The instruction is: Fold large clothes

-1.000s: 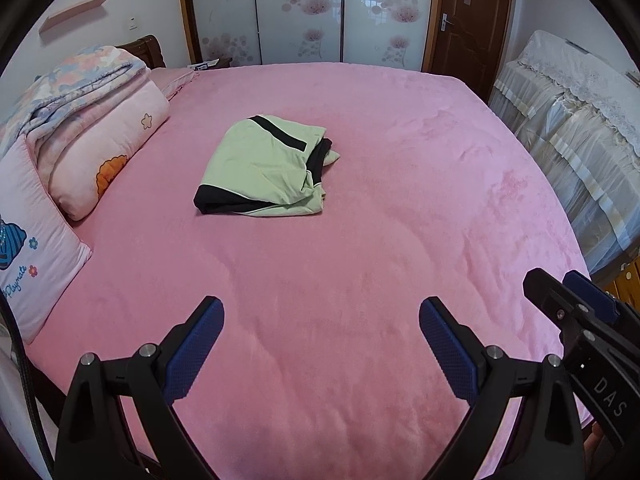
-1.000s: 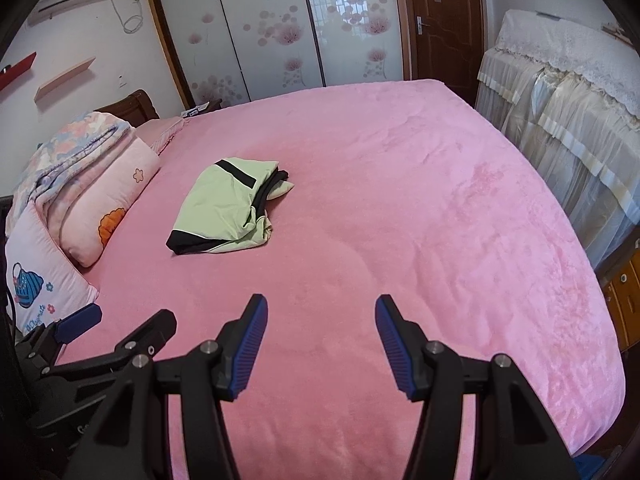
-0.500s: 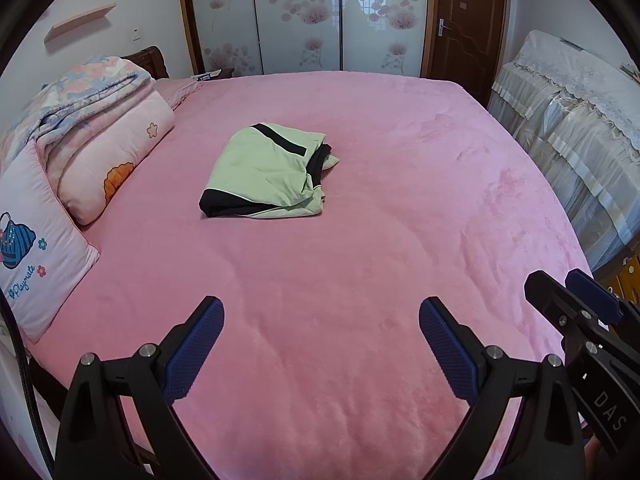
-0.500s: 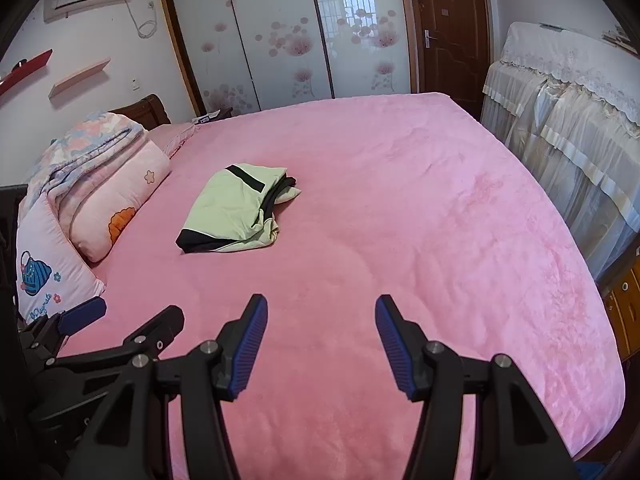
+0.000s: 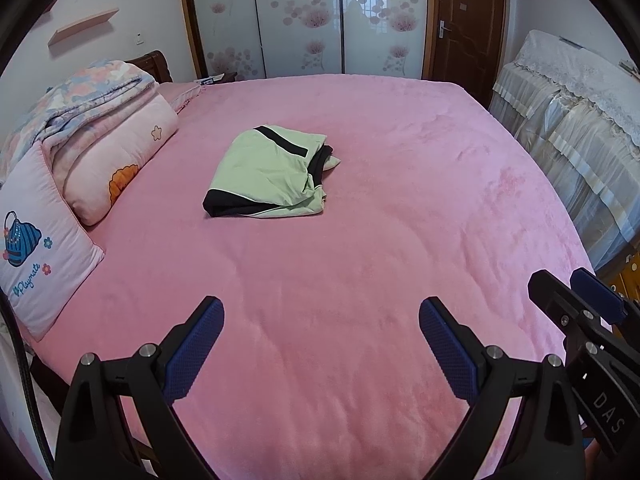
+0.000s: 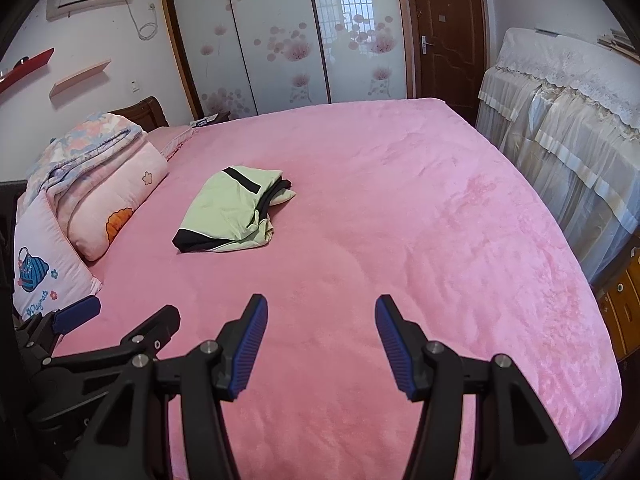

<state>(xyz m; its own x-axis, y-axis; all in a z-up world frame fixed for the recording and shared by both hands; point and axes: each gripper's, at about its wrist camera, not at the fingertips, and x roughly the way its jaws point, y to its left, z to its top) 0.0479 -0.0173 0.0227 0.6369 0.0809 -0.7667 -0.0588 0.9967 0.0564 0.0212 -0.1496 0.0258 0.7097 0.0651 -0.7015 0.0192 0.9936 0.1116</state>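
A light green garment with black trim (image 5: 269,174) lies folded into a compact bundle on the pink bed (image 5: 360,260), left of centre; it also shows in the right wrist view (image 6: 230,210). My left gripper (image 5: 321,316) is open and empty above the bed's near edge, far from the garment. My right gripper (image 6: 321,312) is open and empty, beside the left one. The right gripper also shows at the right edge of the left wrist view (image 5: 576,304). The left gripper shows at the left edge of the right wrist view (image 6: 120,320).
Pillows (image 5: 36,236) and a folded floral quilt (image 5: 92,96) lie along the bed's left side. A lace-covered piece of furniture (image 5: 580,120) stands on the right. Sliding wardrobe doors (image 5: 304,20) and a brown door (image 5: 464,20) are at the back.
Both grippers have pulled back and tilted up a little, so the room's far wall shows more. The garment has not moved. Both stay open.
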